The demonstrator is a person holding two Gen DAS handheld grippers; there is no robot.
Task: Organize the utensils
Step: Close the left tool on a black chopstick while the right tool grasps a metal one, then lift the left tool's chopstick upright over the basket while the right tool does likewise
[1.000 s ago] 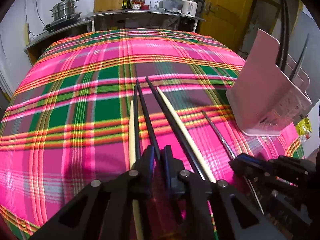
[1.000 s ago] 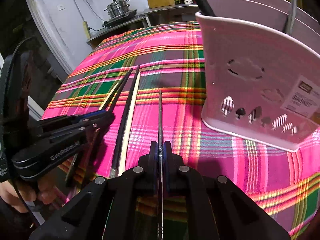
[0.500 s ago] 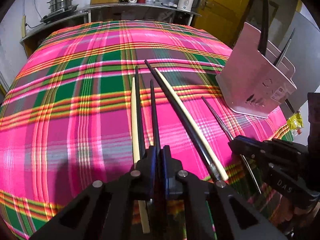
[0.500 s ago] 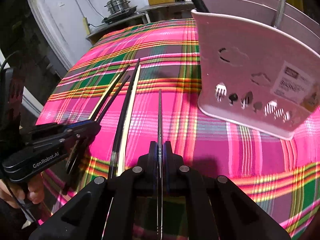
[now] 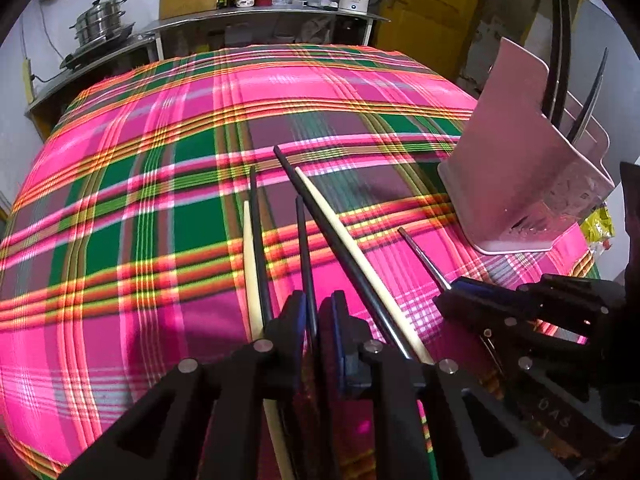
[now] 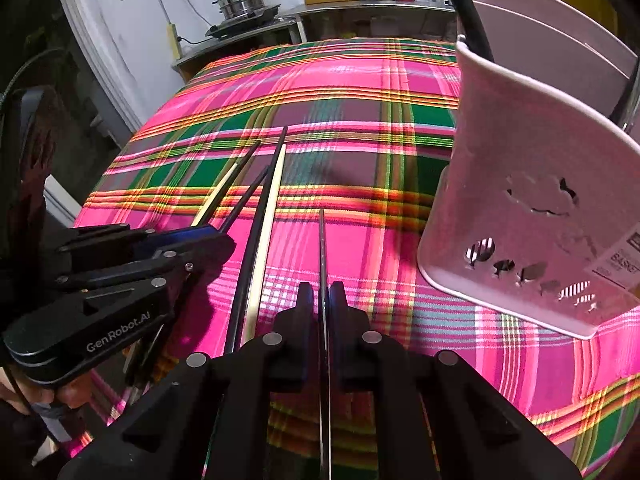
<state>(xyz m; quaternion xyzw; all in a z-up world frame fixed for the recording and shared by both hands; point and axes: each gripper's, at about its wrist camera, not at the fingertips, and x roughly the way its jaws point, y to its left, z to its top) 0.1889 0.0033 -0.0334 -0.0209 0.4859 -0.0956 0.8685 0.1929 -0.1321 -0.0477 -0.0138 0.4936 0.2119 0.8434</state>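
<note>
My left gripper is shut on a black chopstick and holds it above the plaid cloth; it also shows in the right wrist view. My right gripper is shut on a thin metal chopstick, which also shows in the left wrist view. Several more chopsticks lie on the cloth: a cream one beside a black one, and a long black one beside a cream one. A pink utensil basket stands to the right and holds dark utensils.
The table wears a pink and green plaid cloth. Behind it a counter carries steel pots, bottles and a kettle. A yellow door is at the back right. The table's near edge lies just below both grippers.
Both grippers have risen and pulled back a little with their chopsticks. The black chopstick in my left gripper has lifted off the cloth, away from the ones lying there.
</note>
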